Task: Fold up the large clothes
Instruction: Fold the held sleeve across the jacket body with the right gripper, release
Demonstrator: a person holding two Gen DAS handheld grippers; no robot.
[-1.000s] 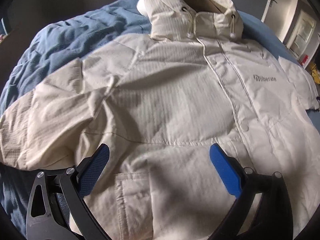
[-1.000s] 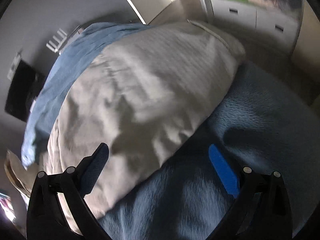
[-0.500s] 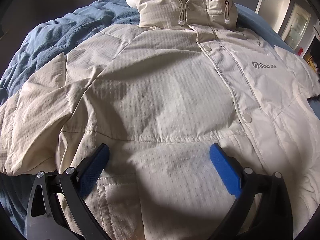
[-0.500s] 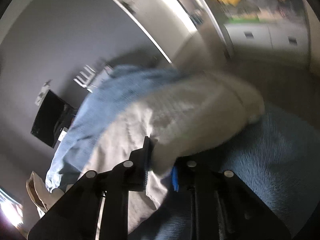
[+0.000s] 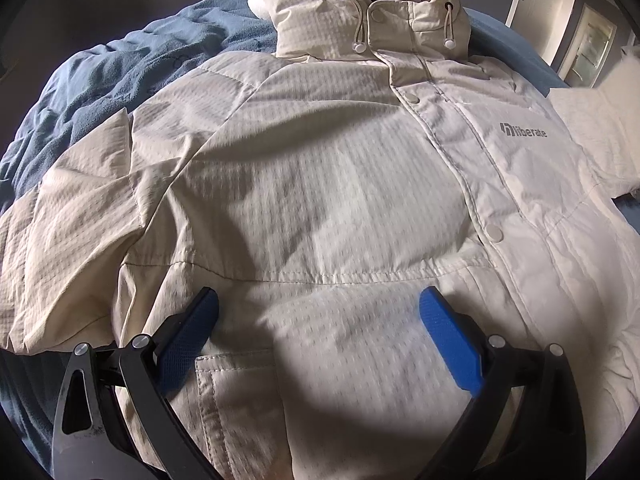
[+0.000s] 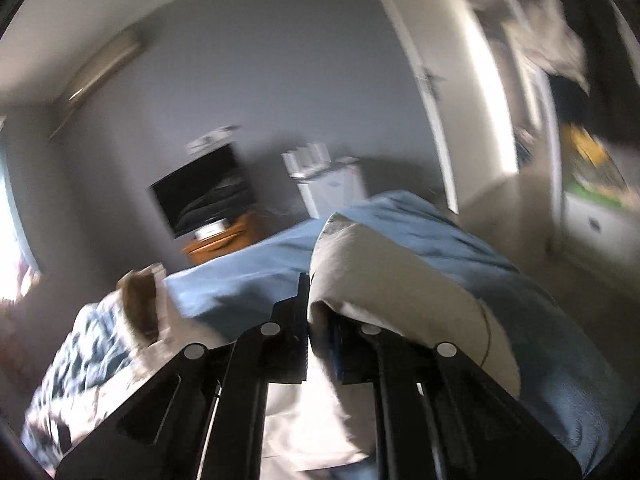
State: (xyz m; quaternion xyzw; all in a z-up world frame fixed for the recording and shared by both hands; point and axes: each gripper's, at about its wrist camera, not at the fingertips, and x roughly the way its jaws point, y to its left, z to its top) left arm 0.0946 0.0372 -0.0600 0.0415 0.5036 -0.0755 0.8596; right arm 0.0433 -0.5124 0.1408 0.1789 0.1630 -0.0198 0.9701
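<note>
A cream hooded jacket (image 5: 340, 184) lies face up on a blue blanket (image 5: 100, 80), hood at the far end, its left sleeve folded beside the body. My left gripper (image 5: 320, 328) is open and hovers over the jacket's lower front, near a pocket. My right gripper (image 6: 320, 320) is shut on the jacket's sleeve (image 6: 392, 280) and holds it lifted above the bed; the sleeve drapes over the right finger. This view is blurred by motion.
The blue bed (image 6: 248, 276) fills the middle. A dark screen (image 6: 200, 196) on an orange stand (image 6: 220, 240) and a white unit (image 6: 328, 188) stand by the far wall. A white door (image 6: 460, 80) is at the right. A patterned cover (image 6: 80, 360) lies at left.
My right gripper closed on the sleeve and lifted it, tilting up towards the room. My left gripper moved nearer over the jacket front and stays open.
</note>
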